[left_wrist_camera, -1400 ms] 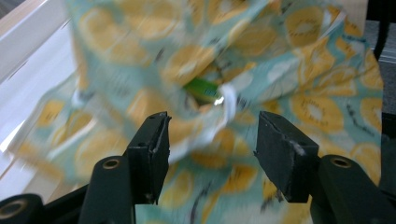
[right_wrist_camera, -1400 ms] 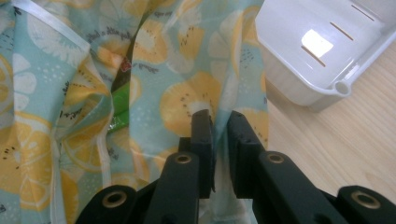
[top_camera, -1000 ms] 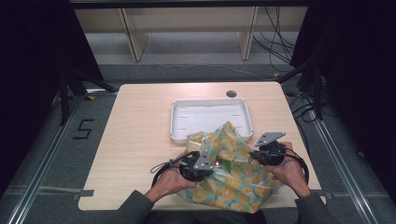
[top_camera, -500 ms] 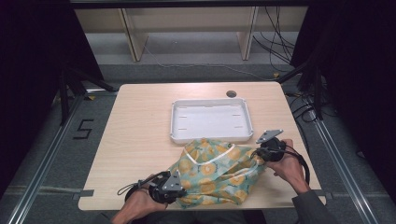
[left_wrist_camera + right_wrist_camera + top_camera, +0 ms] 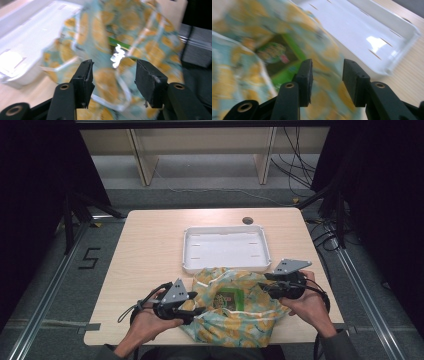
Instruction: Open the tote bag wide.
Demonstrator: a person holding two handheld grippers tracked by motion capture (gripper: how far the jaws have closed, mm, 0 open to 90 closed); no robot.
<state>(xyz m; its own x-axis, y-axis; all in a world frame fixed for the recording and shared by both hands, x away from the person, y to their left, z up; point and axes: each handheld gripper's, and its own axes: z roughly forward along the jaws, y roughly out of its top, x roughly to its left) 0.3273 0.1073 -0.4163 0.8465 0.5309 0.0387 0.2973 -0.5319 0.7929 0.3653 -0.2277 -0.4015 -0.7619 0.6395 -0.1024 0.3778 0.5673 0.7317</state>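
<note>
A cloth bag (image 5: 235,320) printed in yellow and teal lies at the table's front edge, its mouth spread so that a green packet (image 5: 227,299) shows inside. My left gripper (image 5: 199,306) sits at the bag's left side. Its jaws have just been opening and stand apart, with the cloth (image 5: 125,30) showing blurred between and beyond them, unpressed. My right gripper (image 5: 264,289) is at the bag's right side. Its jaws have also just been opening, and the pads are clear of the cloth (image 5: 242,30) and green packet (image 5: 277,57) beneath them.
A white tray (image 5: 190,267) lies just behind the bag, mid-table; it also appears as the tray (image 5: 30,27) and the tray (image 5: 367,30) in the gripper views. Bare wooden table (image 5: 150,250) spreads to the left. A round hole (image 5: 247,220) sits near the far edge.
Both grippers held the bag and pulled it apart sideways. Now both have let go, the bag lies slack and spread, and the left gripper has come back in from the front edge.
</note>
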